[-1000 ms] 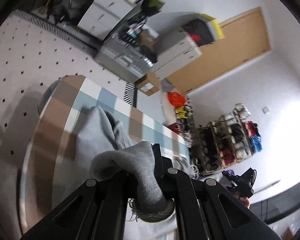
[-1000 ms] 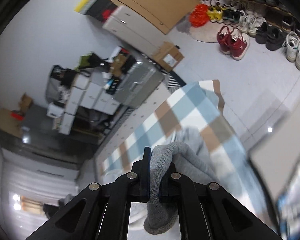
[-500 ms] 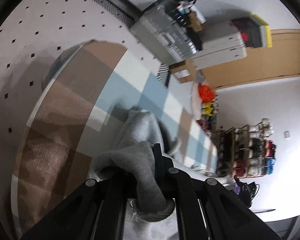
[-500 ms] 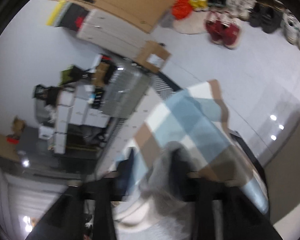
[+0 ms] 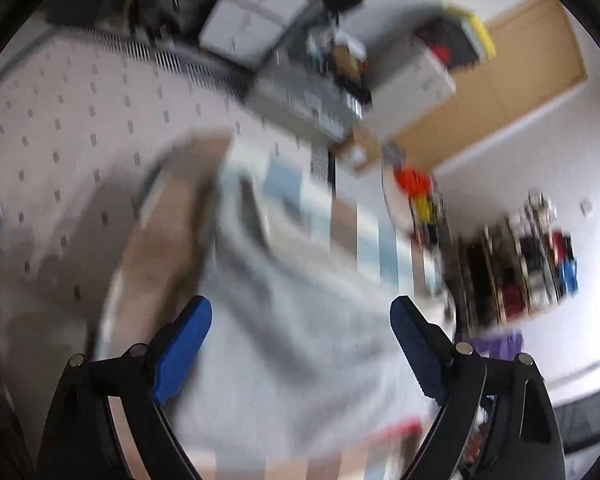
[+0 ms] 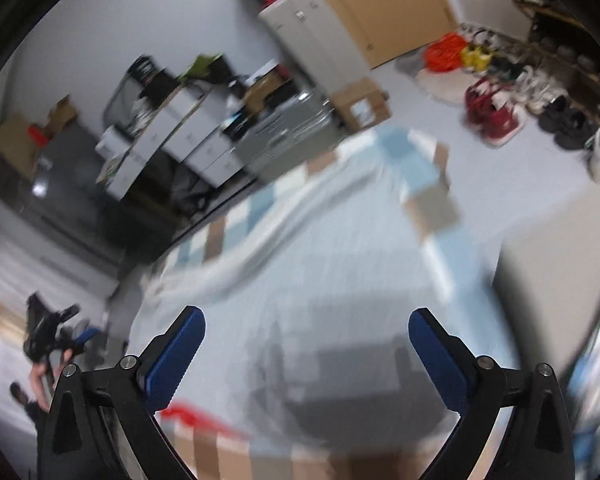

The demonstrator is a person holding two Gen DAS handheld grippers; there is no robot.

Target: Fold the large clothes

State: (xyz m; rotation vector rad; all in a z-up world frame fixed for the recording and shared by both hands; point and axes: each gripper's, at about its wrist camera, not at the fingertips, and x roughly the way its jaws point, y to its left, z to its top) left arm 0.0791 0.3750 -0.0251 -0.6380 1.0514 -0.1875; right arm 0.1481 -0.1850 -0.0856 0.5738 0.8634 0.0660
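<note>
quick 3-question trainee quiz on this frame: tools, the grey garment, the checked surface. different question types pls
1. True or false: the left tool is clamped on the grey garment.
2. The garment lies on: A) the checked cloth; B) the shoe rack; C) a cardboard box.
3. Fill in: the right tool has its jaws ____.

Key: 1 false, its jaws stand wide apart with nothing between them; 2 A; 3 open.

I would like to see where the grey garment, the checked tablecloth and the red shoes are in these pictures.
grey garment (image 6: 340, 280): right wrist view, on its flat middle.
checked tablecloth (image 5: 164, 240): left wrist view, on a brown square.
red shoes (image 6: 492, 108): right wrist view, on the pair's middle.
</note>
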